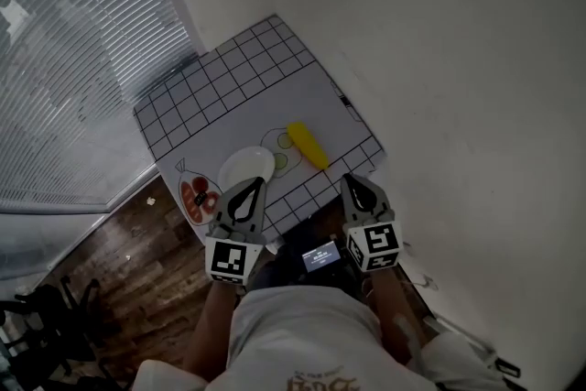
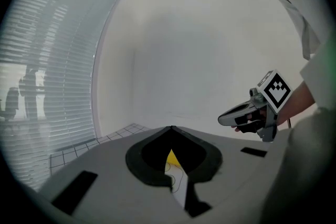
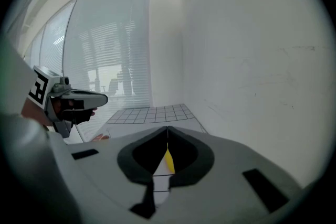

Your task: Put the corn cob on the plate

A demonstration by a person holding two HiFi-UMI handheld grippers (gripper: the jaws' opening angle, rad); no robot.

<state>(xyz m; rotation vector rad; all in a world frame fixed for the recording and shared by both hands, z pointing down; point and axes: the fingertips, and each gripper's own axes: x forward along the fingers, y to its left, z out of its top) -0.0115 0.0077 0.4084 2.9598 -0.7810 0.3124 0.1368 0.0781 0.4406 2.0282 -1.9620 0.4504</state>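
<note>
A yellow corn cob [image 1: 307,145] lies on the grid-edged mat [image 1: 229,96], right of a white plate [image 1: 245,167]. Both grippers hover at the mat's near edge with nothing held. My left gripper [image 1: 251,184] is shut just below the plate. My right gripper [image 1: 352,180] is shut near the mat's right corner, a little short of the corn. Through each gripper's closed jaws a sliver of the corn [image 2: 171,159] [image 3: 168,160] shows. The right gripper [image 2: 223,120] appears in the left gripper view, and the left gripper [image 3: 105,98] in the right gripper view.
A printed picture of red food [image 1: 195,197] sits at the mat's near left. A white wall [image 1: 439,59] runs along the right and window blinds [image 1: 64,59] along the left. Wood floor [image 1: 137,261] lies below the mat, with a dark chair [image 1: 37,307] at the lower left.
</note>
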